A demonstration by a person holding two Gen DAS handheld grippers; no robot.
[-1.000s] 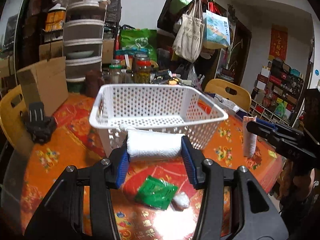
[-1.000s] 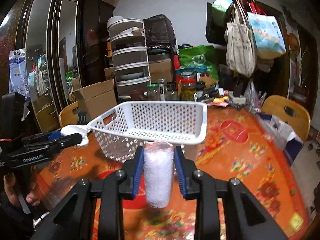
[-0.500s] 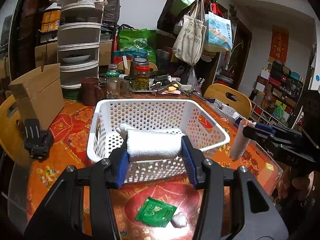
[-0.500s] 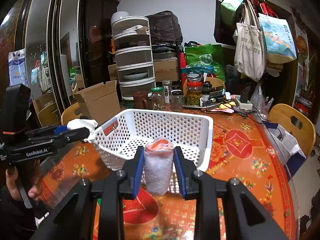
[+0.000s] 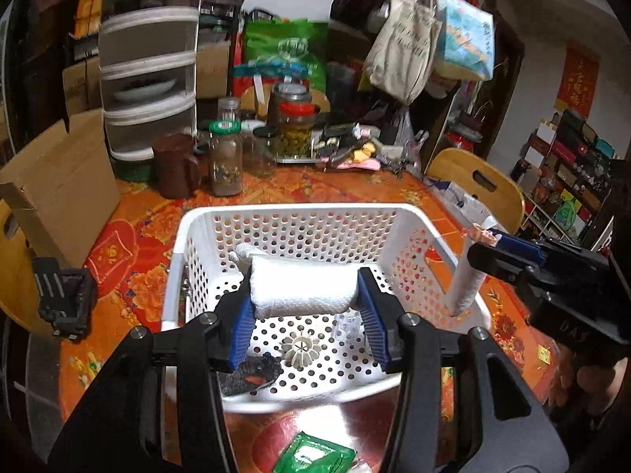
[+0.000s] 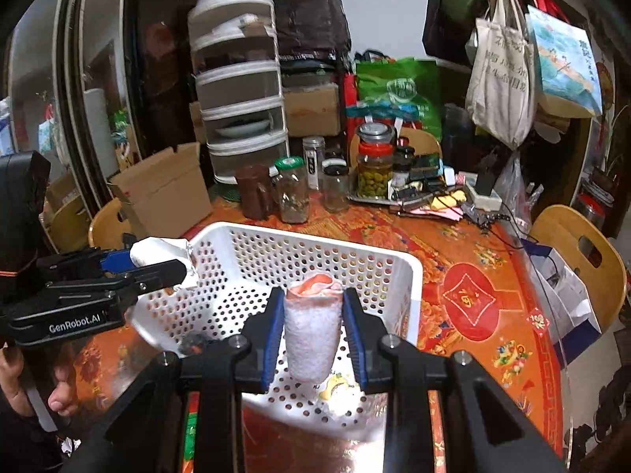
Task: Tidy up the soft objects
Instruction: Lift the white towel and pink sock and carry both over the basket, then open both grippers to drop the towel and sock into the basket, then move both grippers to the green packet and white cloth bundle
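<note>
A white perforated basket (image 5: 299, 211) stands on the red patterned table; it also shows in the right wrist view (image 6: 315, 242). My left gripper (image 5: 305, 307) is shut on a rolled white towel (image 5: 301, 287), held crosswise above the basket's inside. My right gripper (image 6: 313, 335) is shut on a rolled white and pink towel (image 6: 311, 335), held upright over the basket's right side; this roll also shows in the left wrist view (image 5: 467, 276). The left gripper with its towel shows at the left in the right wrist view (image 6: 157, 256).
Small items lie on the basket floor, among them a round white piece (image 5: 301, 349) and a dark object (image 5: 252, 374). A green packet (image 5: 315, 455) lies in front of the basket. Jars (image 5: 224, 161), a cardboard box (image 5: 59, 181) and wooden chairs (image 6: 579, 248) surround it.
Both grippers have risen and moved forward with their towel rolls, from in front of the basket to above its inside. The basket's floor has come into view.
</note>
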